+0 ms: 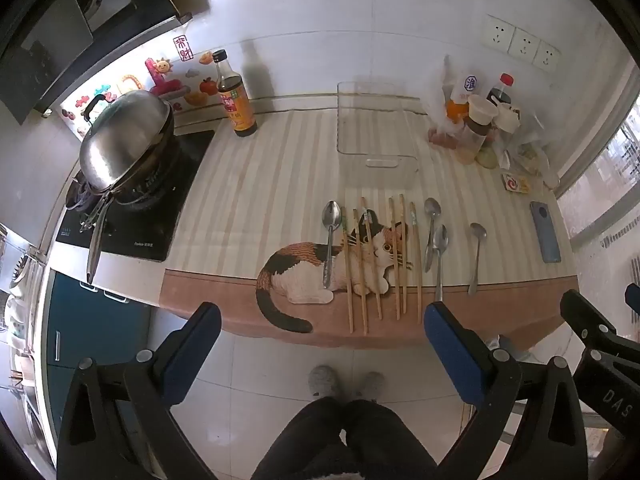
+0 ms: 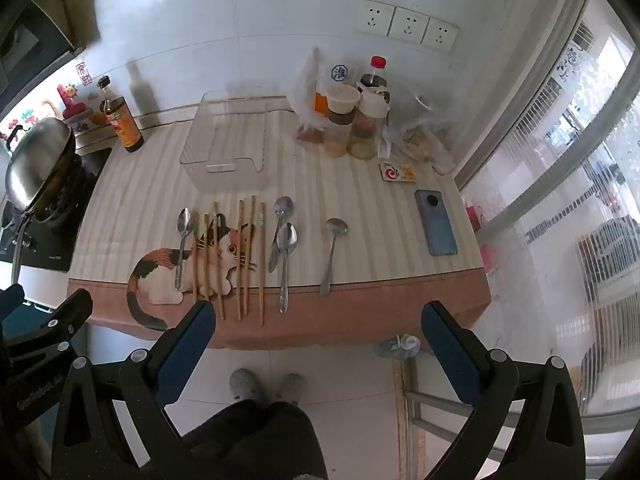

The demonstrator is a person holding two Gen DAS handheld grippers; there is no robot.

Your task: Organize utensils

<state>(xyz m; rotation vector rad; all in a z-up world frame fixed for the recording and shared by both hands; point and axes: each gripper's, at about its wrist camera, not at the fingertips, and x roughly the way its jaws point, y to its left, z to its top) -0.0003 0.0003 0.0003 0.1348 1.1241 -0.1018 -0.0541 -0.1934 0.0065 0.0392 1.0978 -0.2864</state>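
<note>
Several wooden chopsticks (image 1: 376, 264) and several metal spoons (image 1: 330, 248) lie side by side on the striped cat-print counter mat (image 1: 248, 208); they also show in the right wrist view as chopsticks (image 2: 240, 256) and spoons (image 2: 286, 256). A clear plastic bin (image 1: 372, 128) stands empty behind them, also in the right wrist view (image 2: 228, 148). My left gripper (image 1: 320, 344) is open and empty, held back off the counter's front edge. My right gripper (image 2: 316, 340) is open and empty, also short of the front edge.
A steel wok (image 1: 124, 144) sits on the stove at left. A sauce bottle (image 1: 234, 96) stands at the back. Jars and bags (image 2: 356, 120) crowd the back right. A phone (image 2: 436, 222) and a small card (image 2: 398, 172) lie at the right. Window at far right.
</note>
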